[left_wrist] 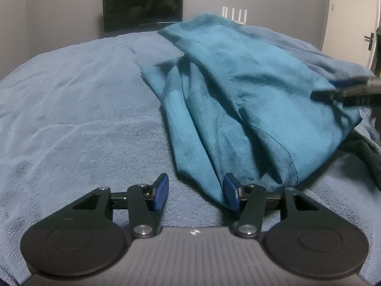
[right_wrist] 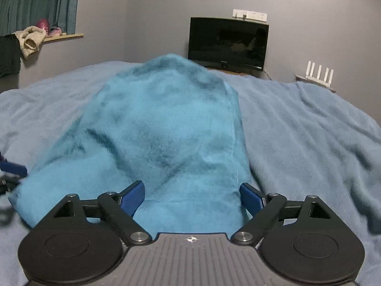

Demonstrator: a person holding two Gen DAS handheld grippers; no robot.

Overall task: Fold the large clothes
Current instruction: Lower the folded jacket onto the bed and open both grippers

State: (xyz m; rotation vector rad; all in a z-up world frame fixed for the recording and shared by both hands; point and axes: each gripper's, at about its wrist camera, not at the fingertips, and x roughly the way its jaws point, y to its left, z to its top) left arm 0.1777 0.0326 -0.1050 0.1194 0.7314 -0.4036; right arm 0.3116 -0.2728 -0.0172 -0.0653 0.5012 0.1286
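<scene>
A large teal garment (left_wrist: 238, 100) lies bunched and partly folded on a light blue blanket (left_wrist: 78, 109). My left gripper (left_wrist: 196, 194) is open just above the blanket, with the garment's near edge by its right fingertip. The right gripper shows blurred at the right edge of the left wrist view (left_wrist: 350, 93), at the garment's far side. In the right wrist view the garment (right_wrist: 162, 133) fills the middle, and my right gripper (right_wrist: 191, 199) is open with the cloth's near edge between its fingers. The left gripper's blue pad (right_wrist: 13, 169) shows at the left edge.
A black monitor (right_wrist: 227, 43) and a white router (right_wrist: 319, 72) stand beyond the bed by the grey wall. A shelf with clothes (right_wrist: 31, 39) and a green curtain (right_wrist: 38, 0) are at the left. A dark cloth (left_wrist: 366, 152) lies at the right, and a door (left_wrist: 352, 14) stands behind.
</scene>
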